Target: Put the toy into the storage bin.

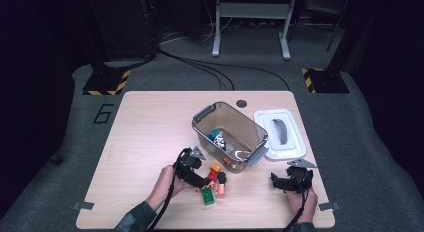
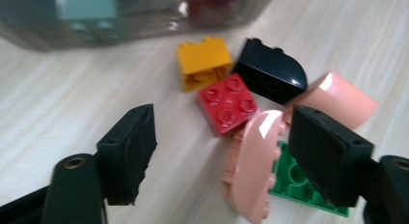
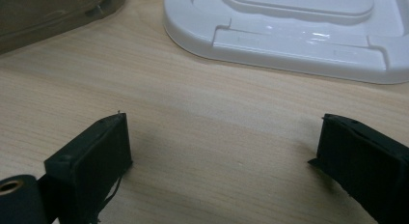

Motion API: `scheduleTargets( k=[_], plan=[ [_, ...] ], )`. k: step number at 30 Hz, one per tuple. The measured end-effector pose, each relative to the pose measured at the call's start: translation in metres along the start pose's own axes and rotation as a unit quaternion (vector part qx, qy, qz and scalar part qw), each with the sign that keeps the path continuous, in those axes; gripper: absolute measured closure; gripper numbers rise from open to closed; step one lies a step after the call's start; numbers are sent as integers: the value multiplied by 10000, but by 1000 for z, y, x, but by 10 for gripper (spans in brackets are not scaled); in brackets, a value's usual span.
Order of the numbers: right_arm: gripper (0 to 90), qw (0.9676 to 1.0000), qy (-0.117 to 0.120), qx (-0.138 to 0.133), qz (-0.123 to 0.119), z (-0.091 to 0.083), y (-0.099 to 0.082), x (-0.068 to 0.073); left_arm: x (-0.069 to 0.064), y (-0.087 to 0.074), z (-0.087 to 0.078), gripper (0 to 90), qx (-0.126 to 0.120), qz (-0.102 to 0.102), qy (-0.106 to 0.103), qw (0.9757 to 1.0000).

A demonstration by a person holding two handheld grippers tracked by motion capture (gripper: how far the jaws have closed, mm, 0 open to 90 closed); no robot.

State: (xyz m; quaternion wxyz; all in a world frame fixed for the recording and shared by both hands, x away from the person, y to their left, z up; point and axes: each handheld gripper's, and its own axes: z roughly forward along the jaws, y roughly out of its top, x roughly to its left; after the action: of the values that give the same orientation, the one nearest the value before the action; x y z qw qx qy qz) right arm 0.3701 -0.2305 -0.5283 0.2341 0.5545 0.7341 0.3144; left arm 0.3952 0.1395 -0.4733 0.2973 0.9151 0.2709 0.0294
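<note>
**Hidden and cut off**

In the left gripper view, the bin (image 2: 96, 16) runs off the top edge, blurred. The right-hand pad covers part of the green brick (image 2: 294, 185). In the right gripper view, the lid (image 3: 289, 40) is cropped at the top. The bin's contents (image 1: 218, 138) are too small to identify from above.

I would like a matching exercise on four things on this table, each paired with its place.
Things:
1. red brick
2. white lid
3. teal brick
4. right gripper

Places:
A. inside the clear box
B. over bare table, jaws open
C. beside the yellow brick
D. right of the box

Pairs: 1-C, 2-D, 3-A, 4-B
</note>
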Motion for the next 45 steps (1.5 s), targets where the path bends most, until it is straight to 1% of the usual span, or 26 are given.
scheduleTargets(
  k=[1,2,4,5,6,8,10,11,12,13,14,15,16,17,20,21,23,24,25,31,36,37,39,41,43,45],
  plan=[
    [40,10000,0,-1,0,0,0,0,-1,-1,2,316,27,0,-27,10000],
    [40,10000,0,0,-3,0,0,0,-2,-2,4,339,52,38,-11,10000],
    [40,10000,0,0,-1,0,0,0,-2,-3,4,407,83,57,-33,9999],
    [40,10000,0,-2,1,0,0,0,-1,-5,4,407,28,39,-78,10000],
    [41,10000,-1,-3,3,0,0,0,1,-6,3,468,7,10,-185,9998],
    [41,10000,-2,-2,3,0,0,0,3,-7,1,531,-8,20,-156,9999],
    [41,10000,0,-7,4,0,0,0,4,-7,0,557,8,12,-186,9998],
    [42,10000,2,-4,12,0,0,0,7,-9,-1,561,-4,-34,-190,9998],
    [42,10000,-2,-8,8,0,0,0,7,-9,-1,561,-4,-34,-190,9998],
    [42,10000,2,-8,8,0,0,0,10,-10,-2,560,-8,-96,-122,9999],
    [42,10000,2,-7,9,0,0,0,12,-10,-3,560,14,-129,-103,9999],
    [42,10000,2,-5,12,0,0,0,14,-11,-4,558,-2,-177,-30,9998],
    [42,10000,2,-8,11,0,0,0,15,-11,-5,555,-4,-179,65,9998],
    [42,10000,0,-7,10,0,0,0,16,-11,-6,551,-2,-222,85,9997],
    [42,10000,3,-8,8,0,0,0,16,-10,-7,504,-49,-270,31,9996],
    [42,10000,-2,-9,23,0,0,0,16,-10,-6,476,-8,-248,46,9997],
    [42,10000,2,-7,15,0,0,0,13,-9,-1,467,118,-194,15,9997],
    [42,10000,-1,-10,19,0,0,0,13,-8,1,467,179,-203,-58,9996],
    [42,10000,-5,-8,26,0,0,0,13,-9,3,474,225,-174,-44,9996],
    [42,10000,-4,-8,27,0,0,0,17,-12,3,646,282,-172,-52,9994],
    [43,10000,-6,-14,30,0,0,0,19,-12,0,660,289,-184,9,9994],
    [43,10000,-7,-13,32,0,0,0,20,-11,0,661,278,-186,-15,9994],
    [43,10000,-6,-13,30,0,0,0,19,-9,1,630,290,-209,-7,9994],
    [44,10000,-6,-14,31,0,0,0,19,-8,3,577,307,-214,-7,9993],
    [43,10000,-5,-13,30,0,0,0,19,-6,7,584,368,-206,-41,9991],
    [44,10000,-5,-15,29,0,0,0,18,-5,8,633,374,-175,-3,9991]
  ],
)
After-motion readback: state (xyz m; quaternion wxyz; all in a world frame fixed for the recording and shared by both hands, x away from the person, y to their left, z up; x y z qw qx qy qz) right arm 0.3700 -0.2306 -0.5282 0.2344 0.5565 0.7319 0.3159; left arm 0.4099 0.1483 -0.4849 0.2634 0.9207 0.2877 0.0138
